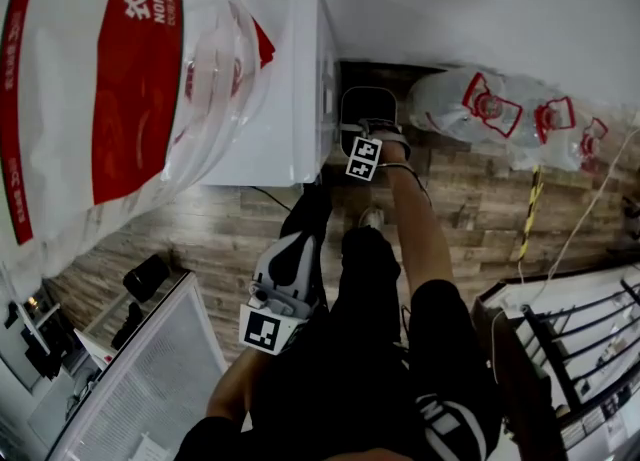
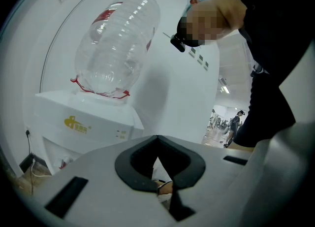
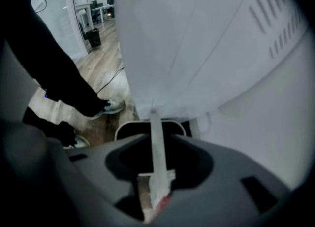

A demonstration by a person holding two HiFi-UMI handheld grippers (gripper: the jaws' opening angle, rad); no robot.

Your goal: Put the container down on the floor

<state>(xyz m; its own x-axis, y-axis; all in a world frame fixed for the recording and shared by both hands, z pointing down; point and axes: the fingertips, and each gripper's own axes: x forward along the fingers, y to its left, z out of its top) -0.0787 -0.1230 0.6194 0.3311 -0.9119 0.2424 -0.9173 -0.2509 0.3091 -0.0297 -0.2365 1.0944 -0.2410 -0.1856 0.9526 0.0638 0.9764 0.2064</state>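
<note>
Right claw [image 1: 369, 117] just beside dispenser [image 1: 285, 79] edge

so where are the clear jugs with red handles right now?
Head view, upper right: the clear jugs lie on the wood floor, right of the white dispenser and just right of the right claw.

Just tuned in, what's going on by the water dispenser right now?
A person stands beside the white water dispenser, which carries an inverted clear water jug with a red label. The right gripper points down at the wooden floor next to it, jaws open around a thin white strip, not pinching it. The left gripper is shut and empty. More clear jugs lie on the floor nearby.
</note>
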